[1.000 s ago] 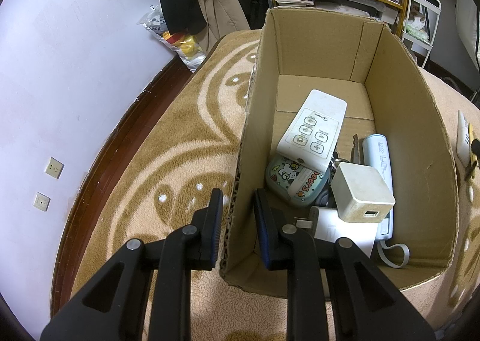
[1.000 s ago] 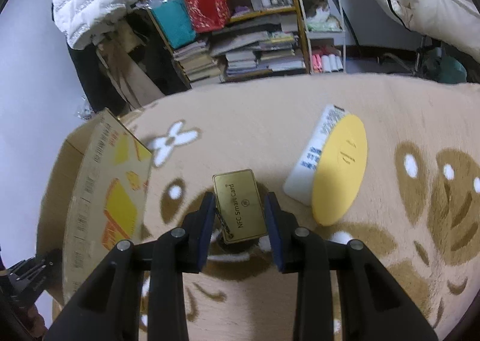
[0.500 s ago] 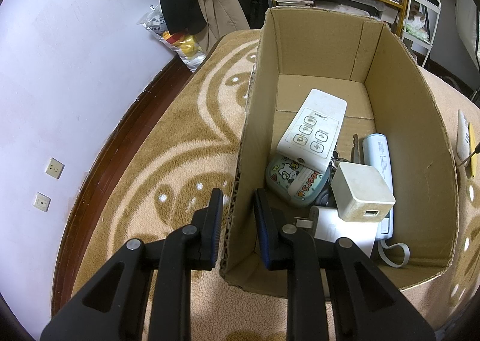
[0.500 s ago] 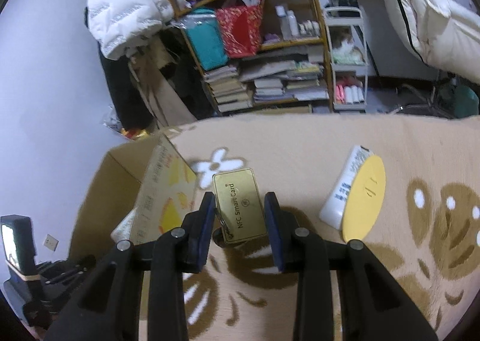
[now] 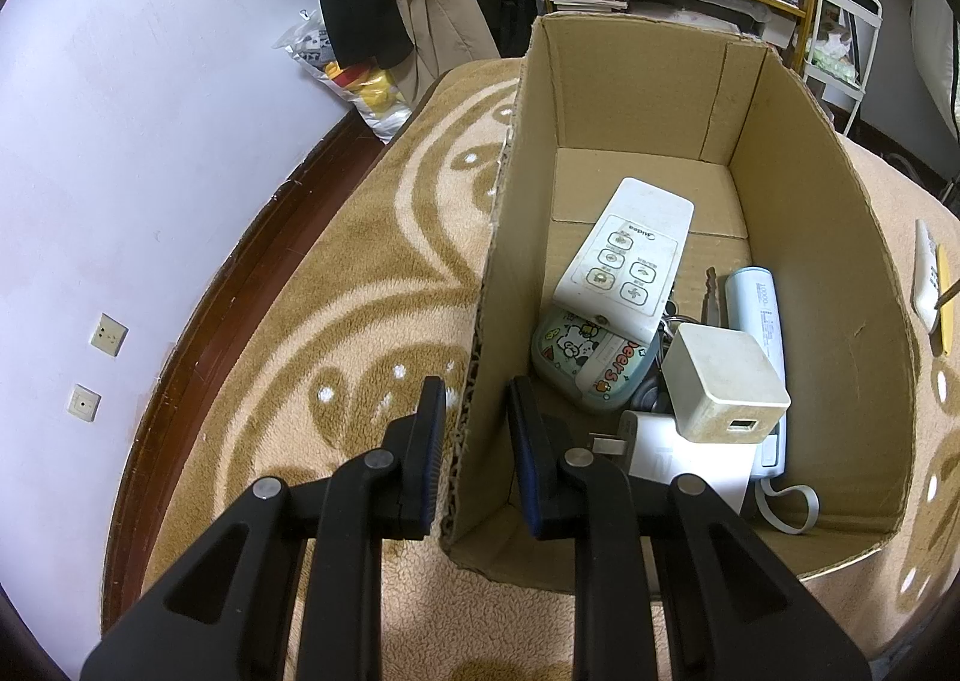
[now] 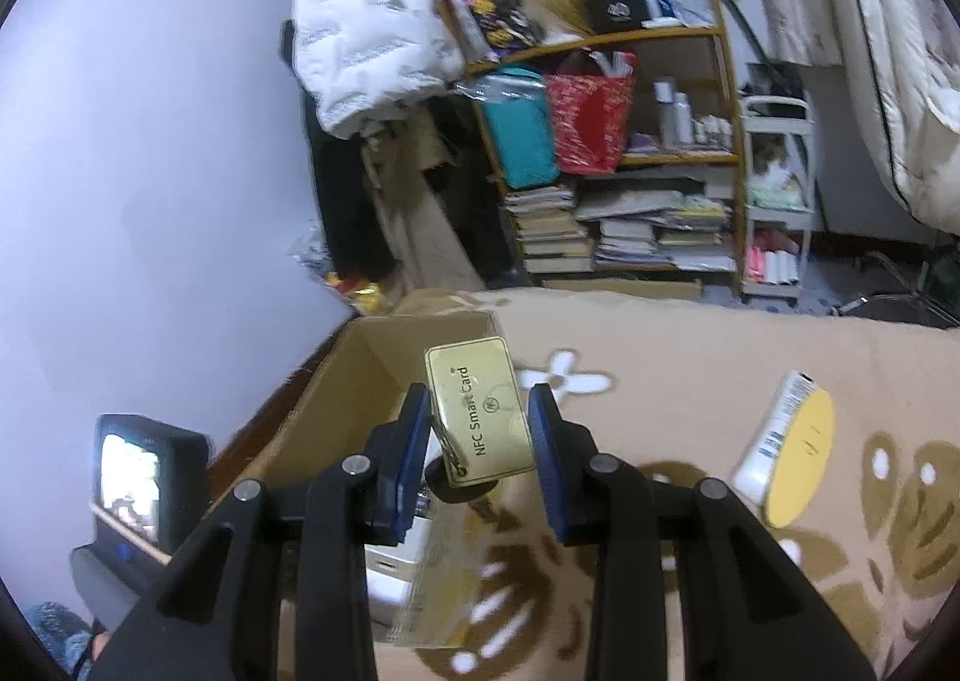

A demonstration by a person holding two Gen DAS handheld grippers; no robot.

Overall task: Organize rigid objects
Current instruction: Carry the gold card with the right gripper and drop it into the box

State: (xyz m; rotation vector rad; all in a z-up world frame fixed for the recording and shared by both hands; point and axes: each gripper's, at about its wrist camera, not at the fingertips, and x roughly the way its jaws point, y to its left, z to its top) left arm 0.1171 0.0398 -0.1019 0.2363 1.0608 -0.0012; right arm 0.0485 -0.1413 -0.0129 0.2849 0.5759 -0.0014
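Note:
An open cardboard box (image 5: 810, 189) stands on the patterned rug. Inside lie a white remote (image 5: 624, 261), a cartoon case (image 5: 585, 360), a white charger cube (image 5: 720, 381) and a pale blue power bank (image 5: 759, 315). My left gripper (image 5: 477, 411) straddles the box's left wall, one finger inside and one outside, shut on it. In the right wrist view my right gripper (image 6: 480, 429) is shut on a gold NFC smart card (image 6: 480, 411) with a dark fob hanging under it. It hangs over the cardboard box (image 6: 360, 357) near its right wall.
A white tube (image 6: 774, 435) under a yellow disc (image 6: 801, 459) lies on the rug (image 6: 690, 357) right of the box. A shelf (image 6: 630, 171) with books and bags and a white cart (image 6: 777, 201) stand behind. A purple wall (image 5: 150, 111) runs along the left.
My right gripper has risen and swung left with the gold card, from over the rug to over the box. The left gripper and the box have not moved.

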